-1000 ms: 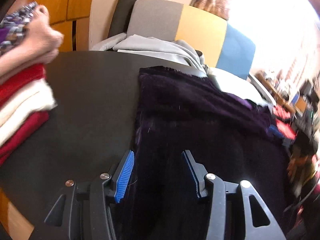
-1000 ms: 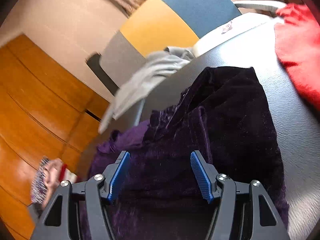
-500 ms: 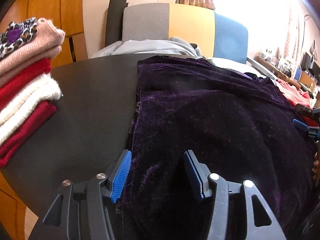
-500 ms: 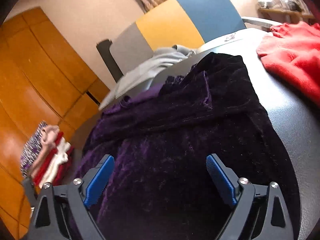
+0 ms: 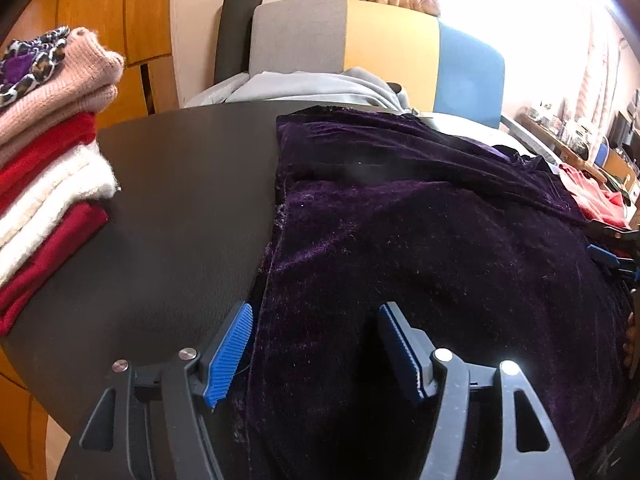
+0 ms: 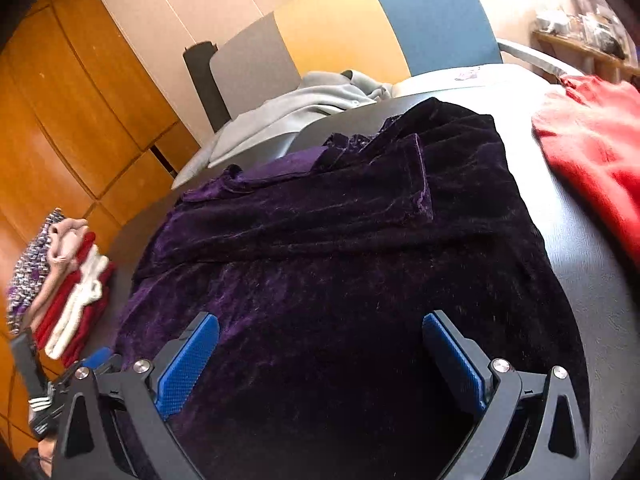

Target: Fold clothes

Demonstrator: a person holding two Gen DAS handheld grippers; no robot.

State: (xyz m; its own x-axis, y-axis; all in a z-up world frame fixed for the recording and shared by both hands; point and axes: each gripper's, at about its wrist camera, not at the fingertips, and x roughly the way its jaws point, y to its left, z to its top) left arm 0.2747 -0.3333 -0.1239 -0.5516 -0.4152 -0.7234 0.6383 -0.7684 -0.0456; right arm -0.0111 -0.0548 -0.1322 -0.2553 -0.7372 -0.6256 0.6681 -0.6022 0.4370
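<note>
Garments: one purple velvet garment (image 6: 340, 240) flat on black table (image 5: 172, 200), sleeve folded across top; one stack of folded sweaters (image 5: 44, 168) at table's left; one red garment (image 6: 592, 152) at right. Left gripper (image 5: 316, 344) jaws just opened wide, velvet edge between, unpinched. Right gripper (image 6: 320, 360) wide, nothing gripped.

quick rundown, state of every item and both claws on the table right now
purple velvet garment: spread flat on the table, sleeve folded across it
left claw: open, just widened, over the garment's left edge
right claw: open, just widened, above the garment
sweater stack: folded, piled
red garment: unfolded
</note>
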